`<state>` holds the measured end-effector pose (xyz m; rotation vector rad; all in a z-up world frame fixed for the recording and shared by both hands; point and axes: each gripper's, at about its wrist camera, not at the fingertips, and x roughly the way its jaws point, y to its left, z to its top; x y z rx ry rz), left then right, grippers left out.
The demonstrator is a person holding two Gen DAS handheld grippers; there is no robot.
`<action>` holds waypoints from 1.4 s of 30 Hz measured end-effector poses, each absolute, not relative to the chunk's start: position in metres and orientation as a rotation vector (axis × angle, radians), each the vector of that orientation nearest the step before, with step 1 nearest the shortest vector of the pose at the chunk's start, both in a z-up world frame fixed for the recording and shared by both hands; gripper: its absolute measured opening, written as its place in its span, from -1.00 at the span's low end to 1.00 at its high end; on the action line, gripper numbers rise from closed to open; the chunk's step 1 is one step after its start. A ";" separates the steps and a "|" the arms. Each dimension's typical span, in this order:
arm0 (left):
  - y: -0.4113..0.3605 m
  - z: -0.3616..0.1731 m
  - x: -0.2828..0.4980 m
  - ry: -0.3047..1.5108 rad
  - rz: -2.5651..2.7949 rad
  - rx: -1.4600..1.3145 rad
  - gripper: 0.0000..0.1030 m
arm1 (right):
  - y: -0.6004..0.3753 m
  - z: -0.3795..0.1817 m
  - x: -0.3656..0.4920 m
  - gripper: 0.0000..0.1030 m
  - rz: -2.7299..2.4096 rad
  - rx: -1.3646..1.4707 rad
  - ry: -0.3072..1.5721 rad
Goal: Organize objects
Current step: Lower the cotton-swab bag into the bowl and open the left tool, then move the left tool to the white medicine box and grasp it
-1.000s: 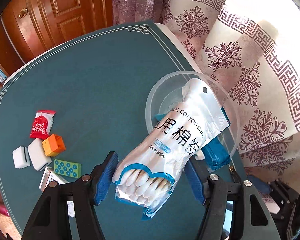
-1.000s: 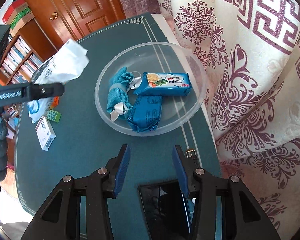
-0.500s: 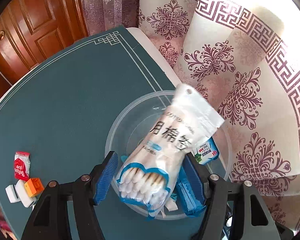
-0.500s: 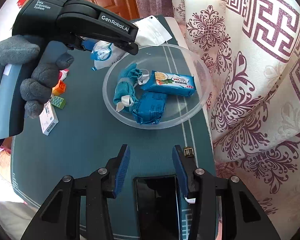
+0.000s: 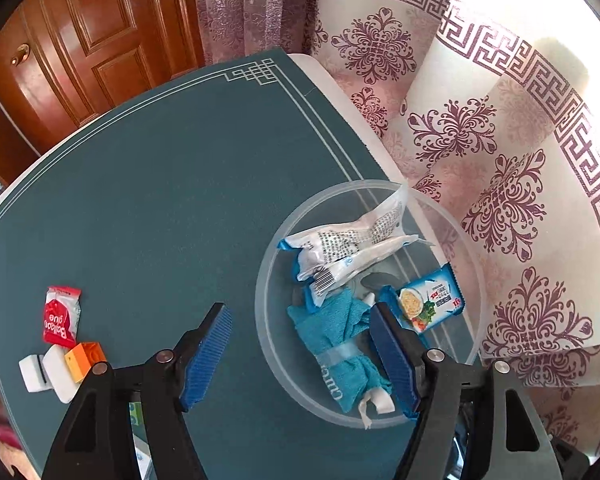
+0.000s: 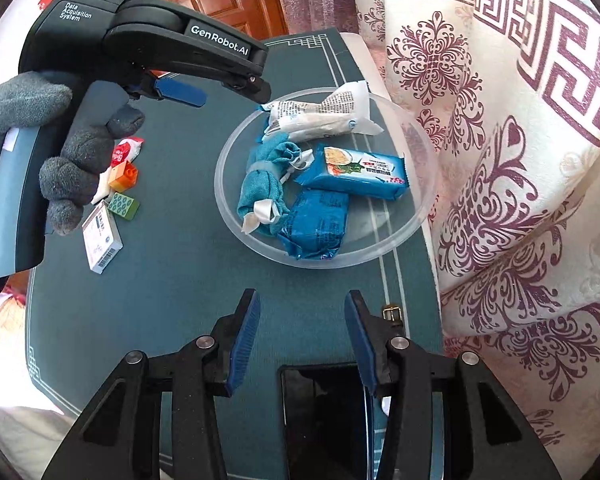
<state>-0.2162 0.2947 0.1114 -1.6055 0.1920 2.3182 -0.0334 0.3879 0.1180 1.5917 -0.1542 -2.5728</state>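
Now the swab pack [image 5: 350, 246] lies in the bowl [image 5: 268, 288], against its far wall, atop the blue cloth [image 5: 338, 344]; a second ago the left gripper [image 5: 304, 356] clasped it. Its jaws stand released above the bowl. The right gripper [image 6: 302, 334] hangs wide, holding nothing. Likely next: the pieces left on the bench [image 5: 160, 184], such as the glue packet [image 5: 61, 316] and the orange block [image 5: 85, 361].

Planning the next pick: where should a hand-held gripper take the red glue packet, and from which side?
Grip the red glue packet across its narrow width, coming from above. It lies flat on the table; its far end is free, while the white blocks crowd its near end.
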 end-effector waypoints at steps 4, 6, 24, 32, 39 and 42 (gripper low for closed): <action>0.269 0.111 -0.211 0.172 2.357 -1.627 0.53 | 0.375 0.117 -0.039 -0.11 -2.548 1.584 -0.133; 0.255 0.110 -0.208 0.164 2.376 -1.644 0.55 | 0.368 0.117 -0.041 -0.11 -2.535 1.581 -0.123; 0.125 0.095 -0.172 -0.065 2.503 -1.816 0.61 | 0.296 0.107 -0.050 0.01 -2.398 1.595 -0.074; 0.072 0.067 -0.151 -0.208 2.518 -1.969 0.62 | 0.268 0.103 -0.052 0.06 -2.359 1.607 -0.028; 0.058 0.044 -0.141 -0.346 2.455 -2.063 0.62 | 0.259 0.097 -0.053 0.06 -2.350 1.640 -0.009; 0.062 0.040 -0.141 -0.360 2.451 -2.063 0.62 | 0.257 0.095 -0.054 0.06 -2.351 1.654 -0.003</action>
